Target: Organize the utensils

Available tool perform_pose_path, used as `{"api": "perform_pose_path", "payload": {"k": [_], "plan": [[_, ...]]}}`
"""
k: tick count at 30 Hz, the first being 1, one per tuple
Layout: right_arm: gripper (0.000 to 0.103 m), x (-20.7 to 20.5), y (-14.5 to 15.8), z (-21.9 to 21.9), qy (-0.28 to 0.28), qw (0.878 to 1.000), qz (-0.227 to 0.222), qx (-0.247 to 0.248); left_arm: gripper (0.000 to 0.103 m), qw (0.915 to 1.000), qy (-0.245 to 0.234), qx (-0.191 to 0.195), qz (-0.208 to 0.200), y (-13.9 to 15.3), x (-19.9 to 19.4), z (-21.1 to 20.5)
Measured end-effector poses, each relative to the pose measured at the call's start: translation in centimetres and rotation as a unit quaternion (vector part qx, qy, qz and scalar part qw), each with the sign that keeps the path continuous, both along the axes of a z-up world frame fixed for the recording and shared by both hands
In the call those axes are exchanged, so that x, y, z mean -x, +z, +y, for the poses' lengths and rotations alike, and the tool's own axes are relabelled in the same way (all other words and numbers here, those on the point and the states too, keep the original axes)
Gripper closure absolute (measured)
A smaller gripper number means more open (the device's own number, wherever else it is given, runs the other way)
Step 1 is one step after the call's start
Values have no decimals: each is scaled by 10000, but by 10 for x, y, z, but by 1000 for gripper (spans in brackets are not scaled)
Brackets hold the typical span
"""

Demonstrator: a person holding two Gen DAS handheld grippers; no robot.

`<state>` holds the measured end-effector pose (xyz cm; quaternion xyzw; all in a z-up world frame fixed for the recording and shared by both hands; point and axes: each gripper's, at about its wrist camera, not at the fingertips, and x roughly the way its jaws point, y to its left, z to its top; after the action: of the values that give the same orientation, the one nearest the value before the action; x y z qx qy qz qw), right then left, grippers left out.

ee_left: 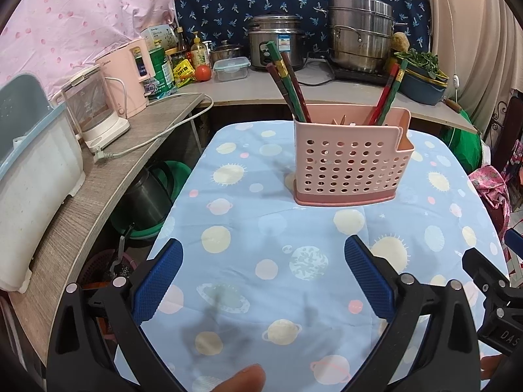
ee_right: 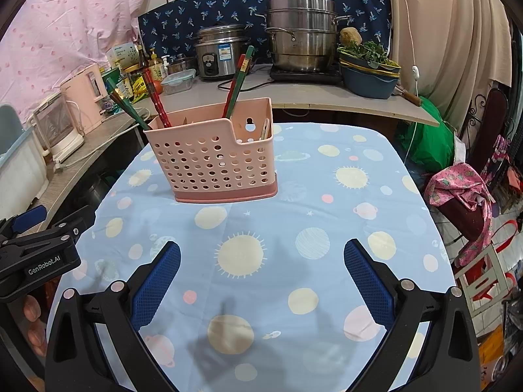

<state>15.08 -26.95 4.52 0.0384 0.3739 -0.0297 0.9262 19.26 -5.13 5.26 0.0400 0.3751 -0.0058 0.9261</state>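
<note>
Since every chopstick in sight stands in the holder and the cloth is bare of loose utensils, the sorting looks finished or close to it.

Holder: the pink perforated utensil holder point(ee_left: 351, 166) stands upright on the planet-print tablecloth point(ee_left: 261, 261), at about 1 o'clock from the left gripper and about 11 o'clock from the right one. Its flat base keeps it steady, and the holes presumably let wet utensils drain.

Chopsticks, left group: the red and green chopsticks point(ee_left: 287, 81) lean toward 11 o'clock out of the holder's left end; being far taller than the walls, they tip against the rim instead of standing straight.

Chopsticks, right group: another pair point(ee_left: 390, 93) leans toward 1 o'clock from nearer the right end, likely kept apart by an inner divider, though I cannot see one clearly.

Side pocket: the lower notched compartment point(ee_right: 251, 130) holds something pale and short; too small to name.

Left gripper point(ee_left: 263, 277): jaws wide apart with nothing between them, hovering over bare cloth well short of the holder. A fingertip point(ee_left: 242, 379) shows at 6 o'clock in its view.

Right gripper point(ee_right: 261, 277): jaws spread fully, empty, also over bare cloth and apart from the holder. Both open and angled down suggests a rest pose after release, not a reach.

Counter behind: a rice cooker point(ee_right: 220, 52) and a stacked steamer pot point(ee_right: 302, 32) sit at 12 o'clock, clear of the work.
</note>
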Motion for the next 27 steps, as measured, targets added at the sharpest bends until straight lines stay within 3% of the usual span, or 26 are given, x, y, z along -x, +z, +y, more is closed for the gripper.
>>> {"api": "perform_pose_path", "payload": {"k": [27], "plan": [[6, 0, -9, -1, -33, 9999, 92, -67, 8, 9998, 175, 23, -64, 0, 2, 4]]}}
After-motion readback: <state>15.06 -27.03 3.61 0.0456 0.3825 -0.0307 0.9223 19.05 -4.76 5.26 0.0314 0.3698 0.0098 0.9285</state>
